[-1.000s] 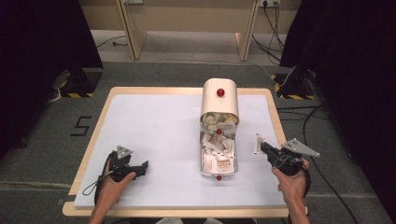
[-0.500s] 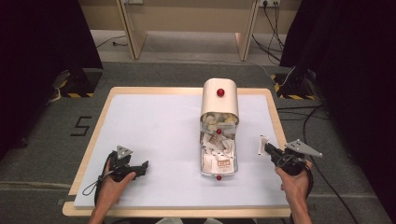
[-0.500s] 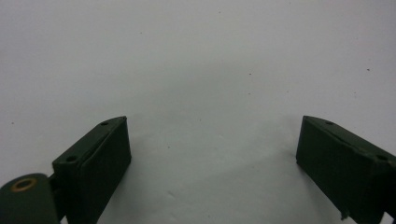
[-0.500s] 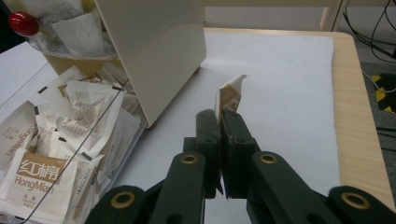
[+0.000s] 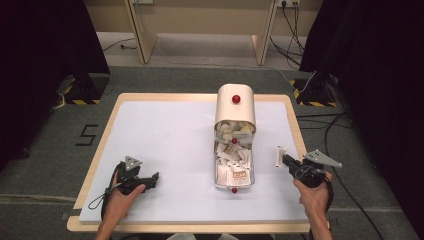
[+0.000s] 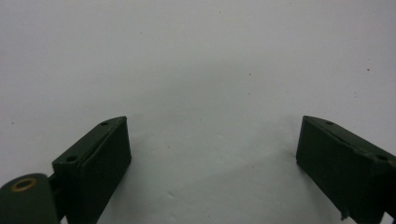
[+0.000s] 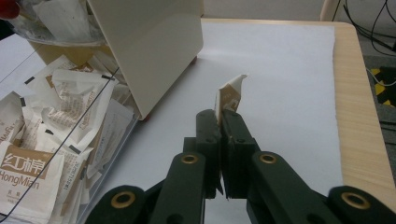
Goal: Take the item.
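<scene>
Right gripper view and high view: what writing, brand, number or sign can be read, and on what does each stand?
"红棉" over "HongMian": brown band on a white sachet in the clear tray, right gripper view.
"5": black figure on the grey floor left of the table, high view.
Print on the other sachets in the tray: too small or creased to read.
Brown-and-white sachet pinched in the right tool: print blurred, unreadable.

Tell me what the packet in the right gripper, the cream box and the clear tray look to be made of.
Packet in the right gripper: probably paper, matte white and brown, with a creased, bent corner.
Cream box: smooth, evenly coloured walls with rounded edges, likely plastic, though painted metal is possible.
Clear tray: see-through and glossy, so probably hard plastic; packets show through its wall.
</scene>
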